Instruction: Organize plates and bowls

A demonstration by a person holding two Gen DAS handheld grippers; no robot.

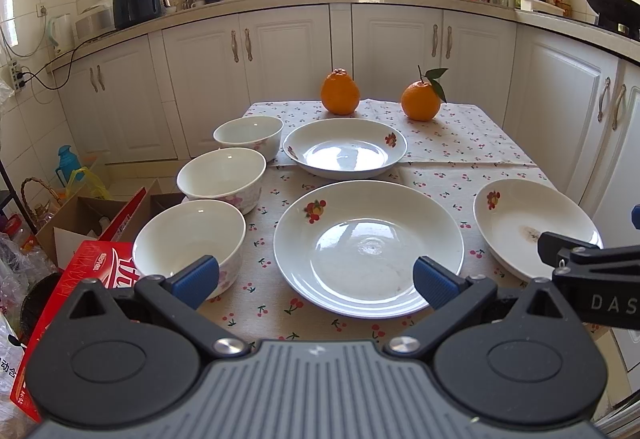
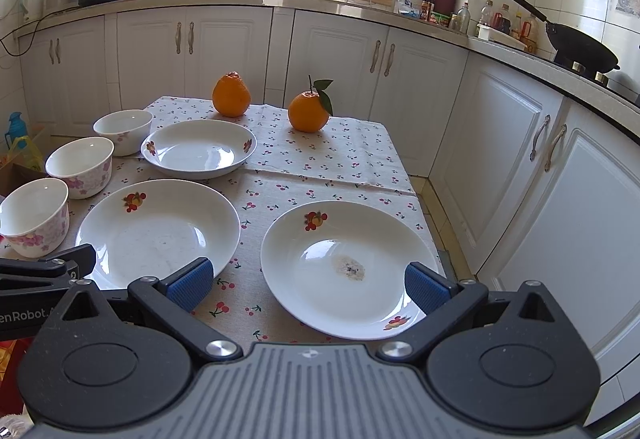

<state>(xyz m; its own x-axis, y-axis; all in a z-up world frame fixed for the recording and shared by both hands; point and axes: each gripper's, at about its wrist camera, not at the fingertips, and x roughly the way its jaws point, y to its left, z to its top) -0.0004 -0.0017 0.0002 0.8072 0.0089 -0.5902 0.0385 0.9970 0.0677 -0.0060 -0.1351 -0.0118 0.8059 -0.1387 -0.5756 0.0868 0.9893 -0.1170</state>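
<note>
Both grippers hang at the near edge of the table (image 2: 320, 159), jaws spread wide, nothing held. Left gripper (image 1: 316, 281) faces the middle plate (image 1: 368, 249); right gripper (image 2: 308, 285) faces the right plate (image 2: 350, 267).

Layout: three bowls in a line down the left side, near bowl (image 1: 190, 239), mid bowl (image 1: 222, 177), far bowl (image 1: 249, 135). Three plates: middle, right, and a far plate (image 1: 345, 147) behind the middle one. Two oranges (image 1: 340, 92) sit at the far edge. Nothing stacked yet, so the task looks unstarted.

Risks, as I judge them:
- Right plate lies close to the table's right edge and near edge; a push instead of a clean pinch could slide it off to the floor.
- Near bowl sits at the left edge, over the red box (image 1: 96, 279); a sideways nudge could tip it over.
- Plates are glazed and shallow; gripping the rim at a slant may let one slip out.
- Cloth (image 1: 460, 135) has a seam or fold across the middle; a dragged plate could catch and bunch it, perhaps rolling the oranges.
- The two grippers are just beside each other; crossing paths could knock them together.

Room: open cloth far right, beside the oranges, and a strip between the middle and right plates. Left side is crowded. Lifting straight up looks safest.
</note>
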